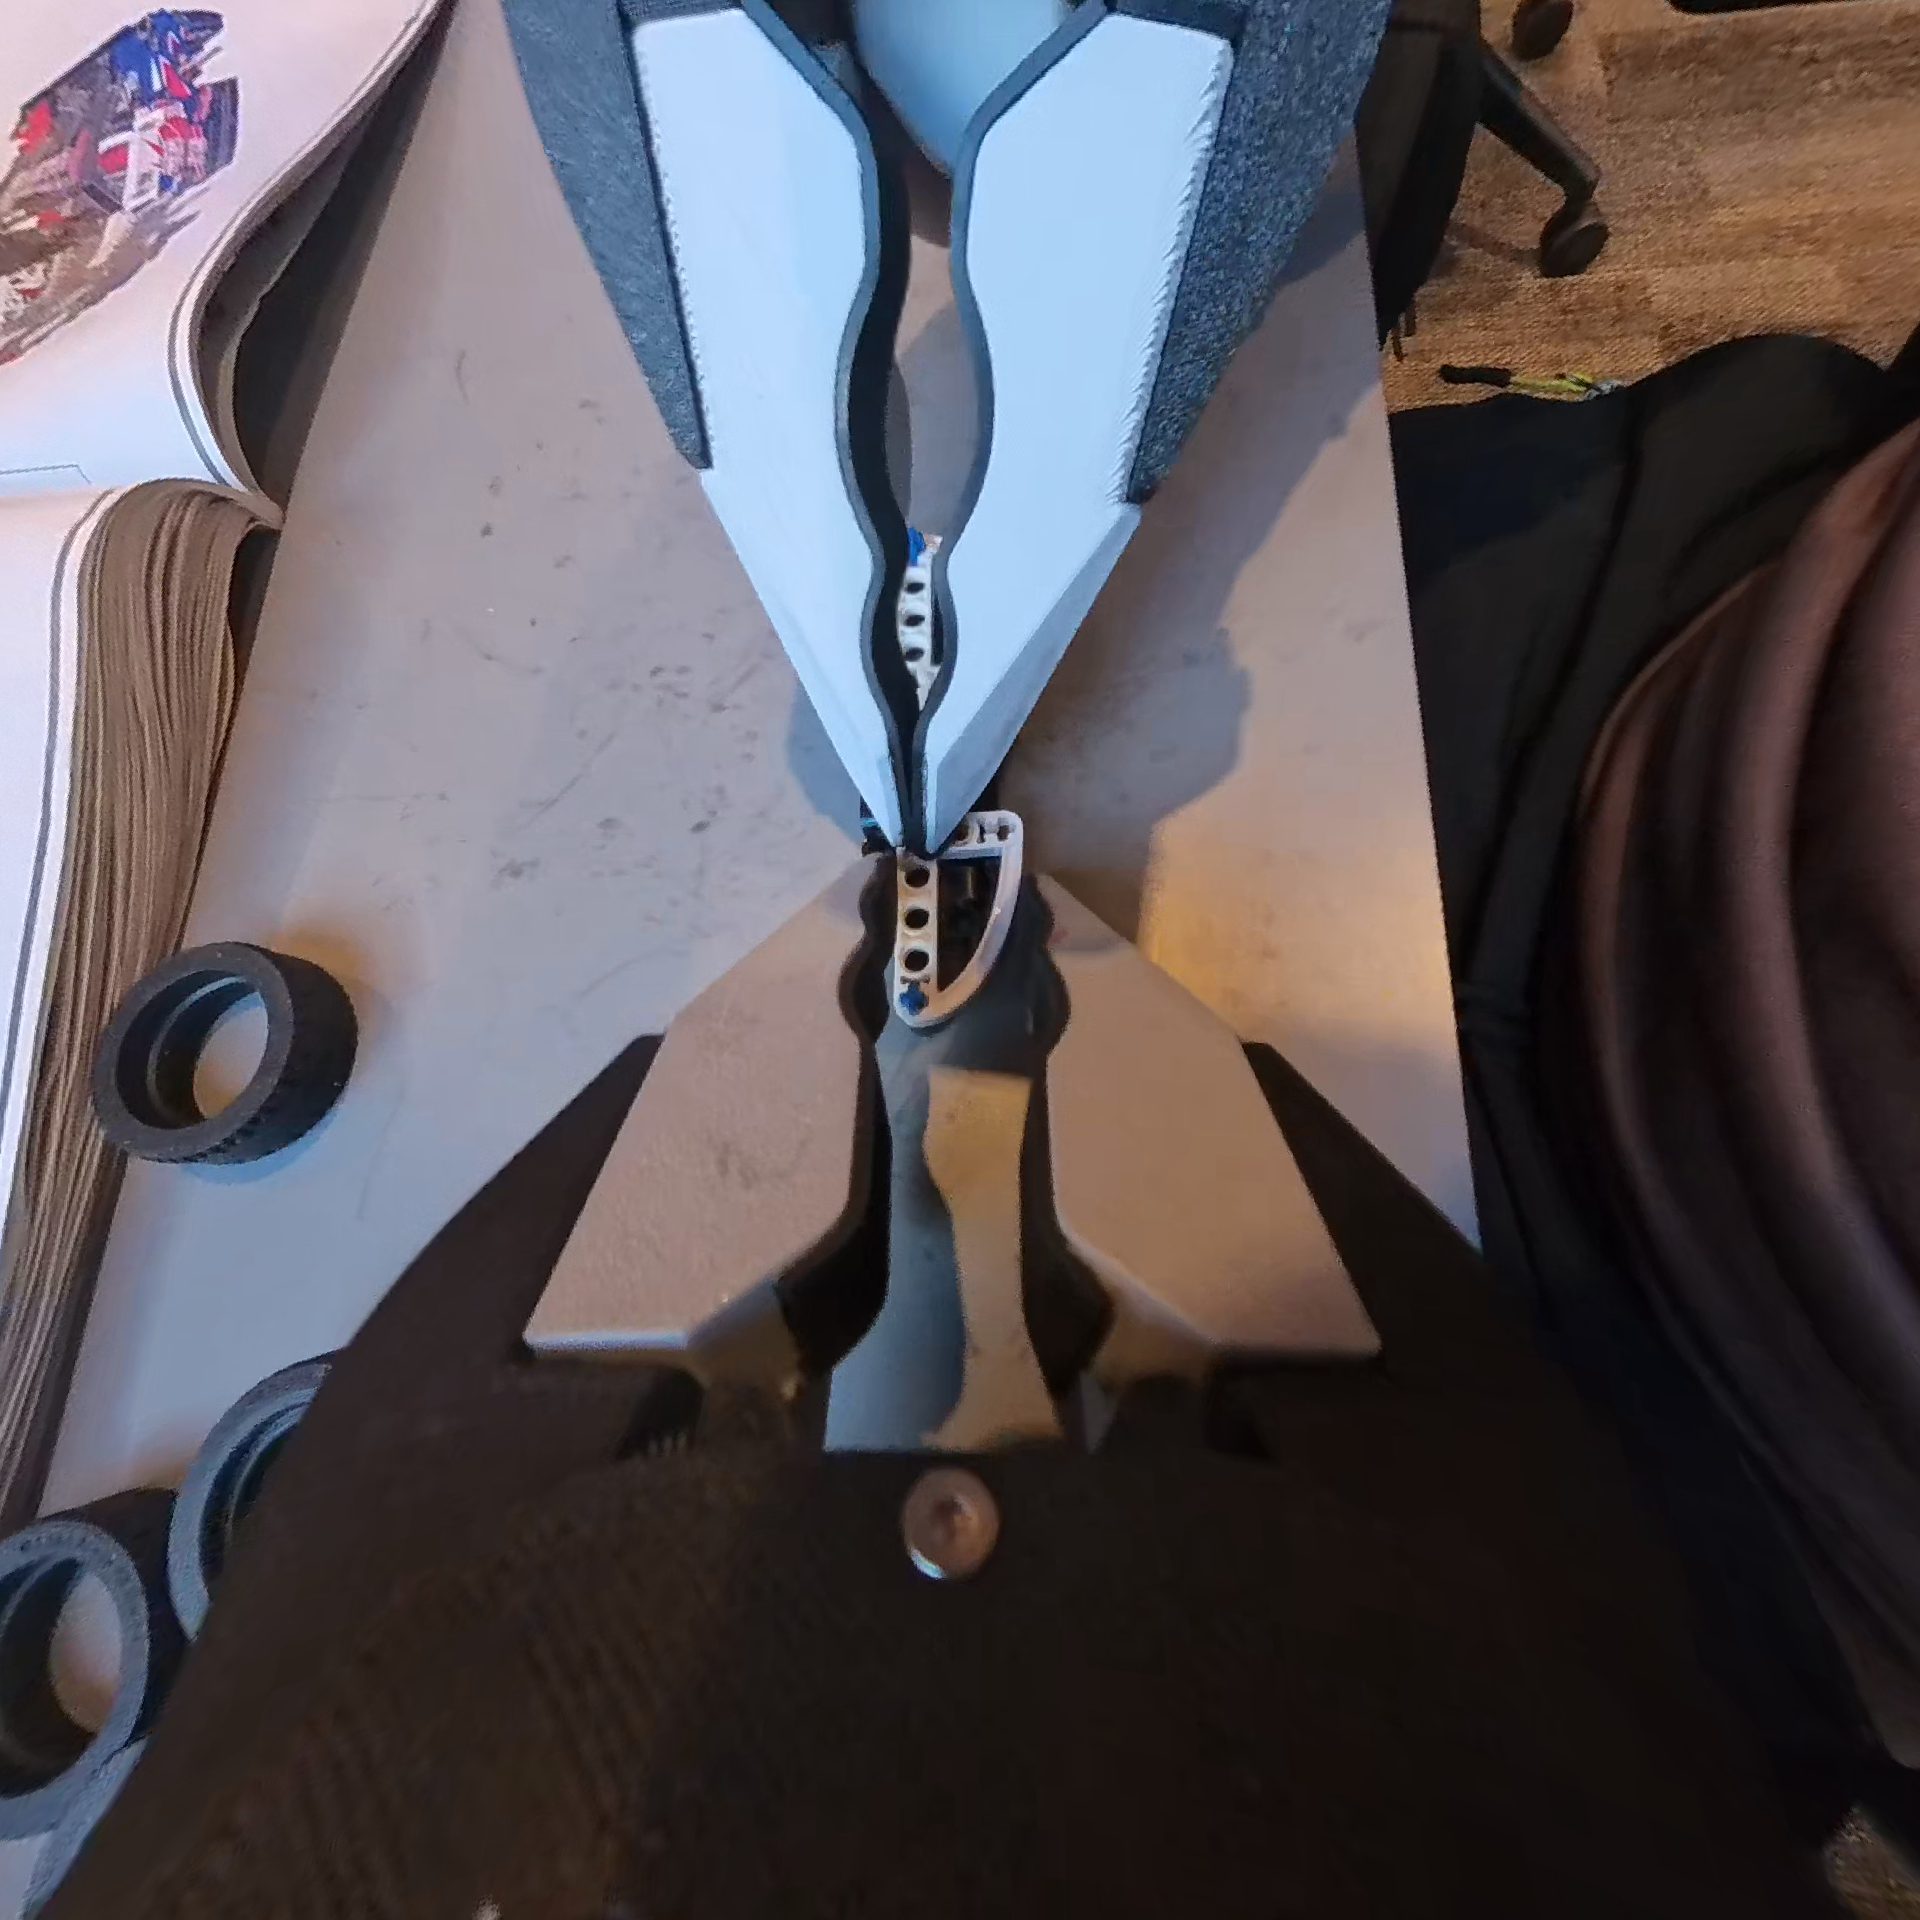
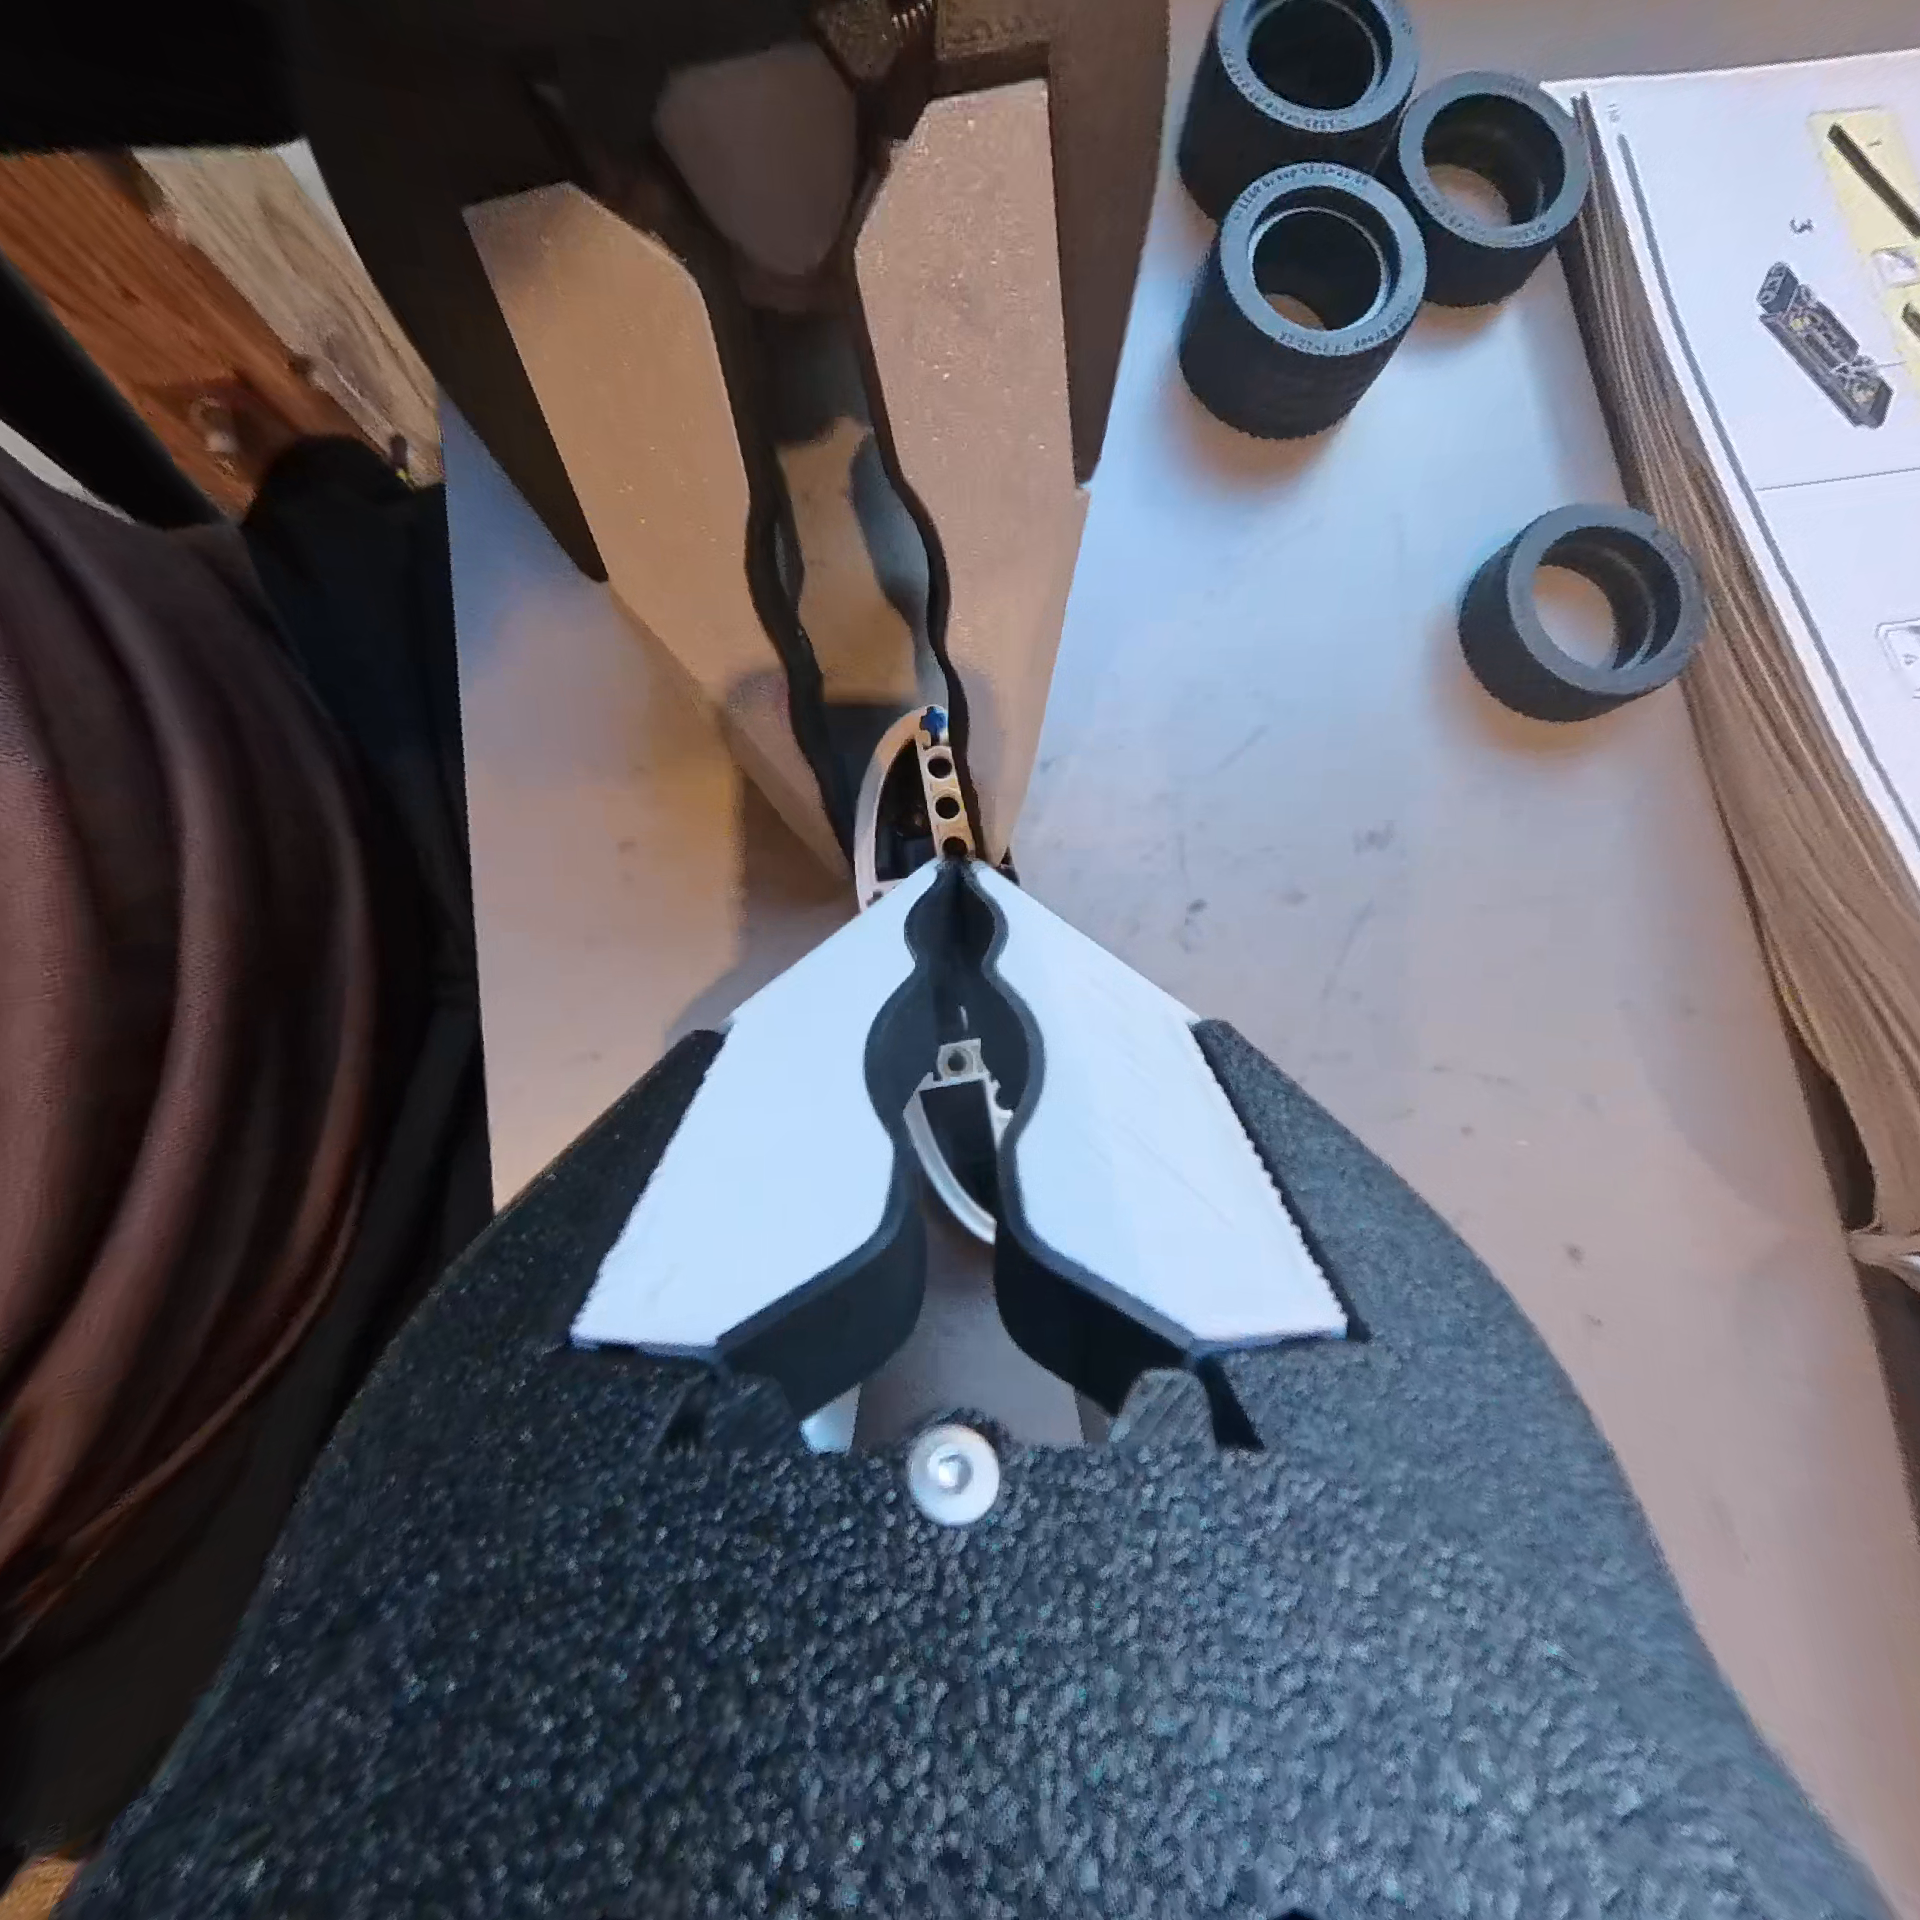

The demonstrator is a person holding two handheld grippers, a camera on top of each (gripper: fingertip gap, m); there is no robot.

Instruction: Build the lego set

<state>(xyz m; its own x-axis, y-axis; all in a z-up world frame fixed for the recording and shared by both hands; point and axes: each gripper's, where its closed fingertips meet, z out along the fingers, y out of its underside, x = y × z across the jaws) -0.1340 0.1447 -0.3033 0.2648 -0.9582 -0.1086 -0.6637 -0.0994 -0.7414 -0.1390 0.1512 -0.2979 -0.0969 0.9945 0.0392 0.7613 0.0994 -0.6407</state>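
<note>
Bench: smooth matt pale surface, scuffed and smudged. Tyres: matt black rubber, fine ribbed tread. Booklet: white paper, slightly glossy page, page edges fanned. Right gripper: rough grainy black plastic body, smooth white plastic fingers with black rubbery liners, shiny metal screw. Lego piece: smooth glossy white plastic, holed beam. Dark brown cloth, soft folds.

A scuffed pale table bears four black tyres beside an open instruction booklet.
</note>
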